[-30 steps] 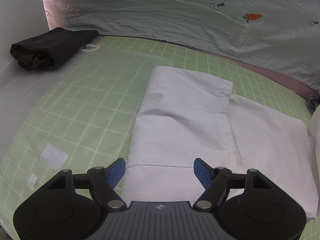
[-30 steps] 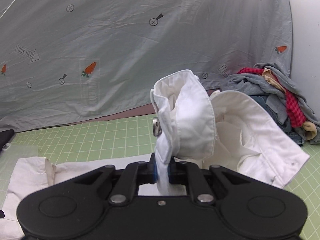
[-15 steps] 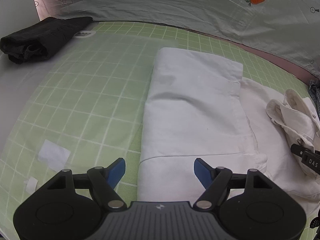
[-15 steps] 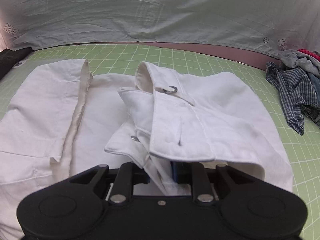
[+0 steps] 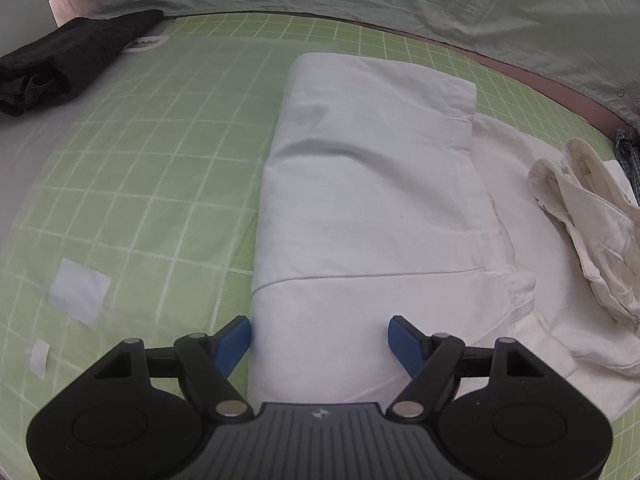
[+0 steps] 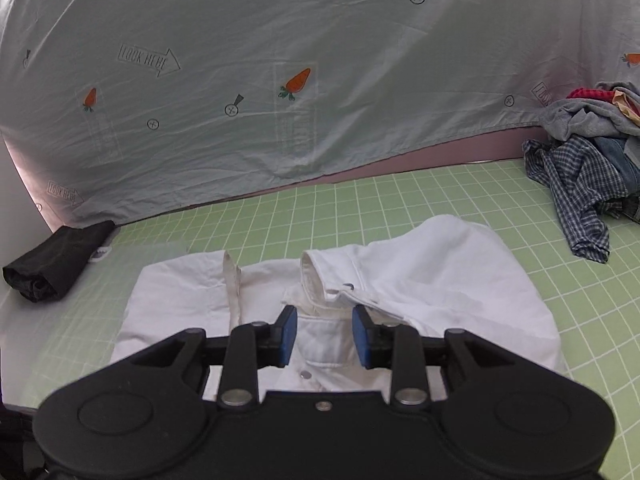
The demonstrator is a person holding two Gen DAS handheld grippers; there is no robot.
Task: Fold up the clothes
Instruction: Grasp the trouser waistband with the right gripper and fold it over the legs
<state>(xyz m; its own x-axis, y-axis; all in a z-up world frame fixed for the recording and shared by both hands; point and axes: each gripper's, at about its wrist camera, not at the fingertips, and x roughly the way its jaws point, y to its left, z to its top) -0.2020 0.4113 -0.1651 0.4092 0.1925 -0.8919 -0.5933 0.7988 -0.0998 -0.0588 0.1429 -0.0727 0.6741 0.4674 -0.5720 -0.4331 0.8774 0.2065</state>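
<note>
Lying partly folded on the green table (image 6: 400, 204), the white garment (image 5: 368, 184) has its collared end (image 6: 332, 280) doubled toward twelve o'clock, both the left tool (image 5: 319, 336) and right tool (image 6: 324, 330) apart and empty, so flattening that bunched end seems next.

White garment (image 5: 372, 184) is laid flat on the green grid mat, partly folded. One leg section is doubled over into a smooth rectangular panel, hem edge visible along its right side. The waistband end (image 6: 332, 280) is folded back over the middle, loosely bunched and raised, with metal snaps and a belt loop exposed.
</note>
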